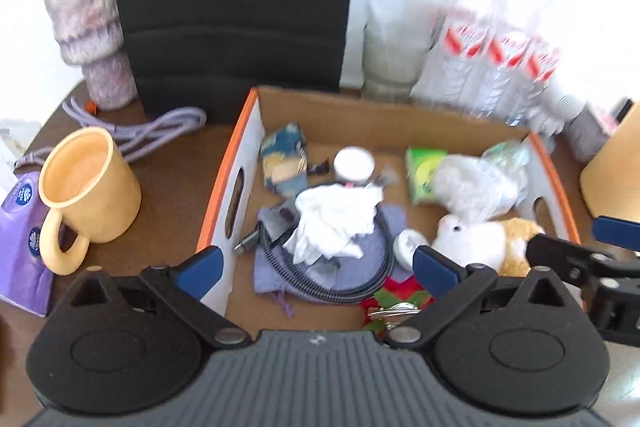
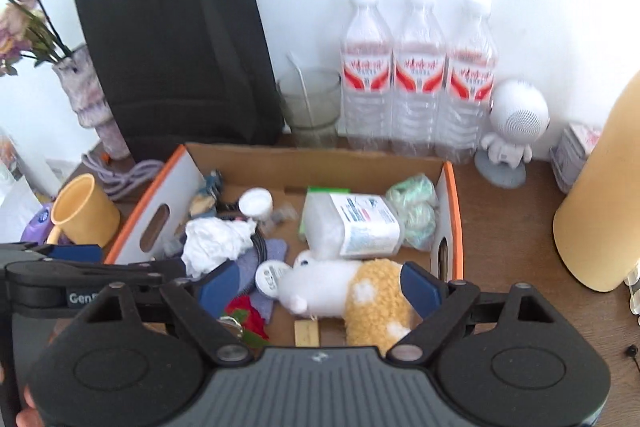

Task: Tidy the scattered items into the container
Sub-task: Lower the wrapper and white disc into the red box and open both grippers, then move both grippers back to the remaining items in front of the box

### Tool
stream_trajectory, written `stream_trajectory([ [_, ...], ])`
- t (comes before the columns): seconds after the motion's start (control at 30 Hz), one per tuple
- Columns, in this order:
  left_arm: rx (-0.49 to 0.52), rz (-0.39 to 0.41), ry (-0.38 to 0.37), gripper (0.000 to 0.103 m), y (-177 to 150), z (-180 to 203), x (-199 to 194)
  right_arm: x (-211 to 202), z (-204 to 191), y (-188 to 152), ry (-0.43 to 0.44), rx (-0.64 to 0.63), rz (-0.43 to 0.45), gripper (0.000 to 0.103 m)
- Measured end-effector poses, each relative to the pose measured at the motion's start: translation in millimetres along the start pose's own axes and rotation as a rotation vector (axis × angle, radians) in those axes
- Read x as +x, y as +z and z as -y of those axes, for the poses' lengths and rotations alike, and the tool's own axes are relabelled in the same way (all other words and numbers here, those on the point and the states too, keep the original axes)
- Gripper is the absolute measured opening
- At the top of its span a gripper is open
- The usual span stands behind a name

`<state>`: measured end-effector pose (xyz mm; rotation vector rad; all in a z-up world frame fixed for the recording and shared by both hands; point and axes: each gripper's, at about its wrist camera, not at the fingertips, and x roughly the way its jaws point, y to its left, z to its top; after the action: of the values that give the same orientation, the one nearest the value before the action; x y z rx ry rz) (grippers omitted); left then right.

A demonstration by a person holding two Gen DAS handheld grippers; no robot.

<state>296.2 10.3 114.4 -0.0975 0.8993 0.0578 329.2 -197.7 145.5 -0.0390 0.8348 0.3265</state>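
Both grippers stood spread wide and empty above the near edge of the cardboard box (image 2: 320,159). Left gripper (image 1: 316,263) had its blue pads apart over a crumpled white tissue (image 1: 336,223) and a coiled black cable (image 1: 360,287), touching neither. Right gripper (image 2: 320,285) hung with its pads on either side of a white and yellow plush toy (image 2: 352,287), which lay on the box floor at the near right; whether the right pad touched the toy could not be told.

Inside the box also lay a small white jar (image 2: 256,202) toward the far left, a clear pack of cotton (image 2: 352,223) in the middle, a pale green bundle (image 2: 416,211) against the right wall, a purple cloth (image 1: 320,267) under the cable, and a red flower (image 2: 248,315) at the near edge.

On the table (image 1: 172,187) left of the box stood a yellow mug (image 1: 88,183), with a purple tissue pack (image 1: 24,227) to its left. Behind the box stood a black bag (image 2: 180,47), a glass (image 2: 310,103) and three water bottles (image 2: 418,79) along the far wall.
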Motion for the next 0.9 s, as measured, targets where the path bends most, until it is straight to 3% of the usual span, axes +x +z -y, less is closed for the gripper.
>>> stream_trajectory([
  [0.2, 0.066, 0.314, 0.044, 0.103, -37, 7, -23, -9, -8, -41, -0.034, 0.013, 0.194, 0.088],
  [0.3, 0.057, 0.394, 0.045, 0.103, -51, 5, -28, -11, -11, -59, -0.04, 0.014, 0.264, 0.088],
  [0.6, 0.064, 0.432, -0.016, 0.103, -75, -3, -40, -23, -7, -83, -0.01, 0.074, 0.319, 0.089],
  [0.7, 0.096, 0.435, -0.022, 0.103, -112, -5, -62, -44, -10, -111, 0.005, 0.088, 0.327, 0.09],
  [0.9, 0.074, 0.417, -0.075, 0.103, -217, -20, -107, -95, -20, -206, 0.023, 0.086, 0.287, 0.091],
])
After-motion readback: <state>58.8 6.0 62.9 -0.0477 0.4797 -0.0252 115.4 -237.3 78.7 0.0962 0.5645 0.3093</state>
